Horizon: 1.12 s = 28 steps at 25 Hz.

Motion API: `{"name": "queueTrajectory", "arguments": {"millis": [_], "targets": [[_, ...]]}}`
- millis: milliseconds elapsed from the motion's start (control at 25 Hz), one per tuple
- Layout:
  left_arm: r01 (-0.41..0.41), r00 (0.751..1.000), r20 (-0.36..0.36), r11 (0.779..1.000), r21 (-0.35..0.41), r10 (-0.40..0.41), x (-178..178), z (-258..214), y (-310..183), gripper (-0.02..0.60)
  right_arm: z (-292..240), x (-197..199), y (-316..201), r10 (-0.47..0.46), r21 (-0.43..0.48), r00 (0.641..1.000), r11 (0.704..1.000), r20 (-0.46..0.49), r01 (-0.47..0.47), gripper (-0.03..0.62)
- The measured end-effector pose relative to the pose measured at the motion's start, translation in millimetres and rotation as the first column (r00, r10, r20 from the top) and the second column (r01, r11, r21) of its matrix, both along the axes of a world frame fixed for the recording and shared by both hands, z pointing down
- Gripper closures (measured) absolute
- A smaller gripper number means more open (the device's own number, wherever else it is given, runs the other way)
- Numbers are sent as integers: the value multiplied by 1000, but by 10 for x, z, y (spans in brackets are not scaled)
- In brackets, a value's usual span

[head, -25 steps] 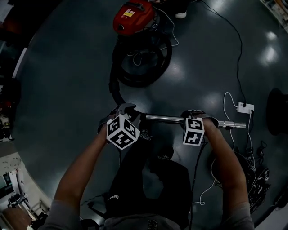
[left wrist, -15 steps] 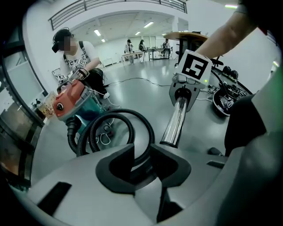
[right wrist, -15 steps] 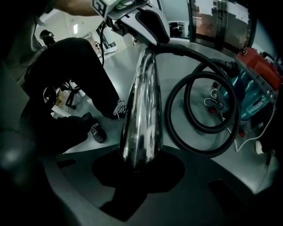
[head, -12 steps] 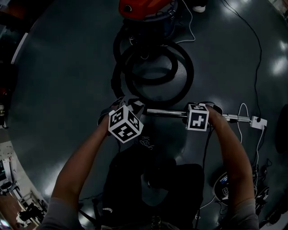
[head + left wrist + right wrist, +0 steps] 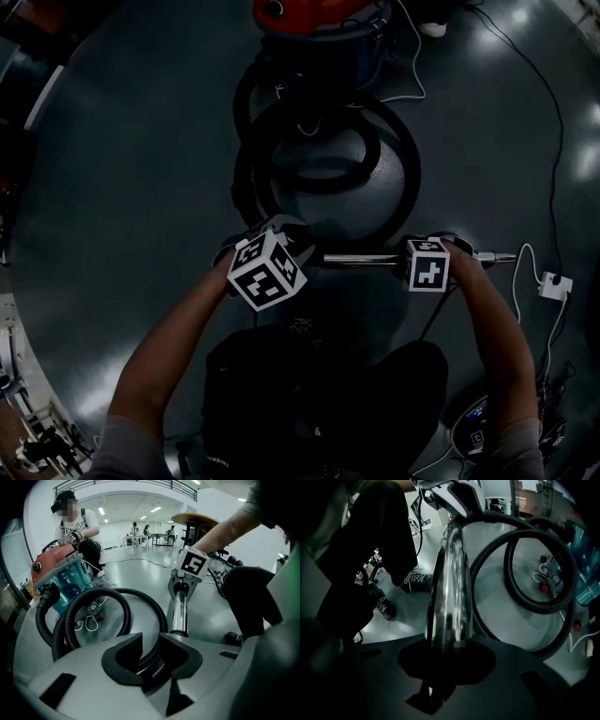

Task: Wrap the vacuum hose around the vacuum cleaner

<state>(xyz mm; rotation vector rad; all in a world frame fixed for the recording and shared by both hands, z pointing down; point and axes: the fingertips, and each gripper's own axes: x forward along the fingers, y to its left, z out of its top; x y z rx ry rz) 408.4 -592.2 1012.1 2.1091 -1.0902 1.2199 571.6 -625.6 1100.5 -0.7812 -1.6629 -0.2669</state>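
Observation:
A red vacuum cleaner point(image 5: 314, 14) with a teal body point(image 5: 61, 581) stands on the floor at the top of the head view. Its black ribbed hose point(image 5: 328, 159) lies in loops in front of it and ends in a chrome wand point(image 5: 361, 260) held level. My left gripper point(image 5: 281, 236) is shut on the hose point(image 5: 152, 656) just behind the wand point(image 5: 179, 613). My right gripper point(image 5: 424, 255) is shut on the chrome wand point(image 5: 447, 597) further along, and its jaws point(image 5: 446, 656) are dark. The hose loops point(image 5: 534, 602) lie beyond.
A white cable with a small power block point(image 5: 553, 281) lies on the floor at the right, and a black cable point(image 5: 553, 112) runs past it. A person point(image 5: 77, 527) sits behind the vacuum. A round table point(image 5: 194, 520) stands further back. My dark trousers fill the lower head view.
Both grippers have sunk toward the floor with the wand still held level between them. The hose loops and the vacuum now sit closer and higher in the head view.

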Motion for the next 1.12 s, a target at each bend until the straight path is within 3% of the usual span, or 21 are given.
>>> {"name": "queueTrajectory", "arguments": {"millis": [160, 320, 480, 720, 840, 1000, 1120], "targets": [[-136, 990, 40, 991, 19, 135, 161, 159, 12, 463, 273, 32, 10, 7, -25, 999, 1000, -45, -8, 507], [-268, 963, -12, 963, -40, 268, 436, 266, -4, 463, 473, 43, 61, -1, -50, 997, 999, -82, -3, 506], [-355, 934, -75, 931, -80, 350, 649, 359, -69, 462, 599, -10, 116, 8, -77, 996, 997, -89, -15, 506], [-461, 887, -82, 875, -145, 454, 847, 698, -98, 448, 833, -14, 107, 15, -66, 995, 998, -99, -22, 505], [-485, 874, -137, 854, -189, 466, 944, 802, -14, 370, 884, -89, 94, 39, -61, 997, 997, -70, -43, 506], [-477, 876, -25, 857, -195, 482, 1039, 1131, -25, 362, 909, -68, 76, 54, -39, 997, 998, -50, -56, 505], [-473, 873, 19, 855, -215, 487, 1019, 1332, -2, 365, 970, -67, 122, 74, -45, 996, 996, -43, -76, 505]]}}
